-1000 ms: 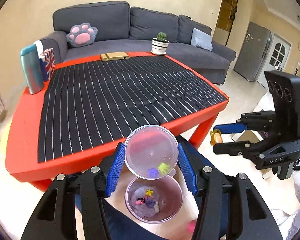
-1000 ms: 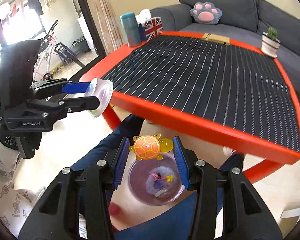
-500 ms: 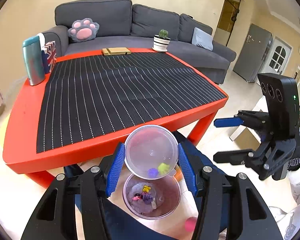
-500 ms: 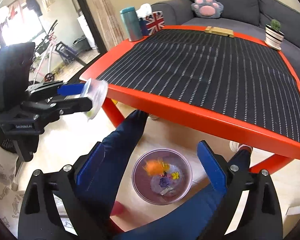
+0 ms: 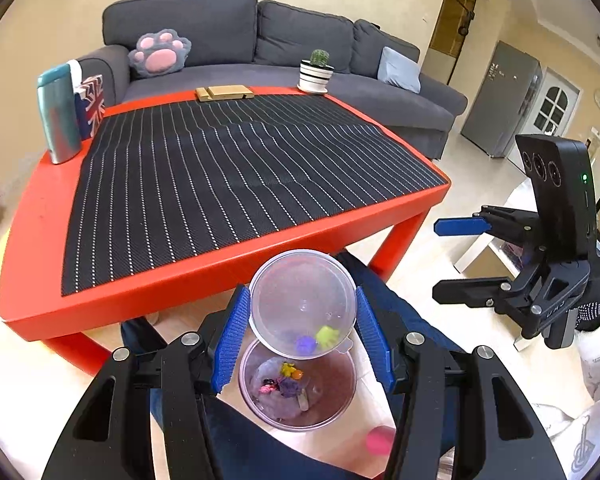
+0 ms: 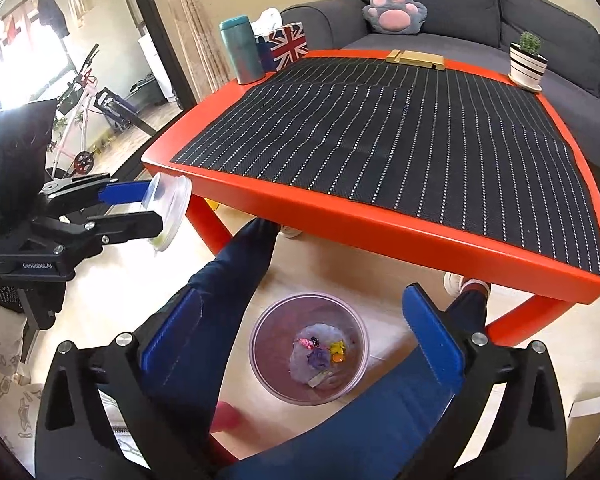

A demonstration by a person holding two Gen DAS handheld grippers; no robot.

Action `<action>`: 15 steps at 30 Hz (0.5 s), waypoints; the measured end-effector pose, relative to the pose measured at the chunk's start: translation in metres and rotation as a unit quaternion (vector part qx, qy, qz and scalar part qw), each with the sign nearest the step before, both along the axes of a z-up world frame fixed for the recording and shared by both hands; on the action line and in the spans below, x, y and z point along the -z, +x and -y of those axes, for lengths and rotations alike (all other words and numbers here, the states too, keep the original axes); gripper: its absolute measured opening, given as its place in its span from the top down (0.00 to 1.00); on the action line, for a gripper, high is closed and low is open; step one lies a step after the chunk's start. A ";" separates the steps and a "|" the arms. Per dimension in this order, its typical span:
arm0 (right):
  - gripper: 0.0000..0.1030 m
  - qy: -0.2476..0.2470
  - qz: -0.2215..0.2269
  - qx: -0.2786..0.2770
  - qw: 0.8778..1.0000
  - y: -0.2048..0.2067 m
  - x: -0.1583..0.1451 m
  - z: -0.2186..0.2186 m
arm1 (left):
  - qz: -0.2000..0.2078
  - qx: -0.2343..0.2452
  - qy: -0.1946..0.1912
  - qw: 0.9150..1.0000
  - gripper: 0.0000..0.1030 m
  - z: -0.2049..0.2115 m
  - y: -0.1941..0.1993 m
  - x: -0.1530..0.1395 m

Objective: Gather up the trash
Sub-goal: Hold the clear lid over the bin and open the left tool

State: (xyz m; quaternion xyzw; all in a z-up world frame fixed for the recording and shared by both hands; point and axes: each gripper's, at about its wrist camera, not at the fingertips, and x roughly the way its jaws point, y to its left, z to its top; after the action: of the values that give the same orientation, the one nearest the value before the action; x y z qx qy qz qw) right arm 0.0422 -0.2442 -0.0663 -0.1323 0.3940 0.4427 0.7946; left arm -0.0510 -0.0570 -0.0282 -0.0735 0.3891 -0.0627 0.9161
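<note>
Right gripper (image 6: 300, 344): jaws opening wide with nothing between them, poised above the bin.
Trash bin (image 6: 260, 356): clear cup on the floor between the person's legs (image 6: 236, 292); small colourful scraps (image 6: 320, 354) lie at its bottom.
Left gripper (image 5: 300, 334): half-open, pads pressed on the rim of the clear lid (image 5: 302, 300), held tilted over the bin.
Step in hand: the drop looks done; keeping the lid aside until the right gripper clears seems wise.
Red table (image 6: 380, 220): mat bare of trash; a flask (image 6: 242, 50) stands far back.

Black left tool (image 5: 303, 354), blue ribbed pads, silver screws, navy trousers (image 6: 228, 292)
</note>
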 end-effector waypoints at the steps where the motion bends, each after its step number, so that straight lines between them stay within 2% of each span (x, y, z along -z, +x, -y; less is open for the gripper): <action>1: 0.04 0.000 0.002 0.001 1.000 0.000 -0.001 0.001 | 0.000 0.001 0.000 1.000 0.49 0.001 0.000 0.000; 15: 0.04 0.012 0.003 0.014 1.000 0.001 -0.004 0.012 | -0.007 0.014 0.000 1.000 0.49 0.007 0.007 0.004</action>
State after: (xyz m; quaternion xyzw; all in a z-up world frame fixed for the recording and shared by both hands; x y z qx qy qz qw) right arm 0.0434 -0.2559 -0.0621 -0.1183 0.3879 0.4362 0.8033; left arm -0.0442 -0.0645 -0.0318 -0.0684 0.3966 -0.0751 0.9124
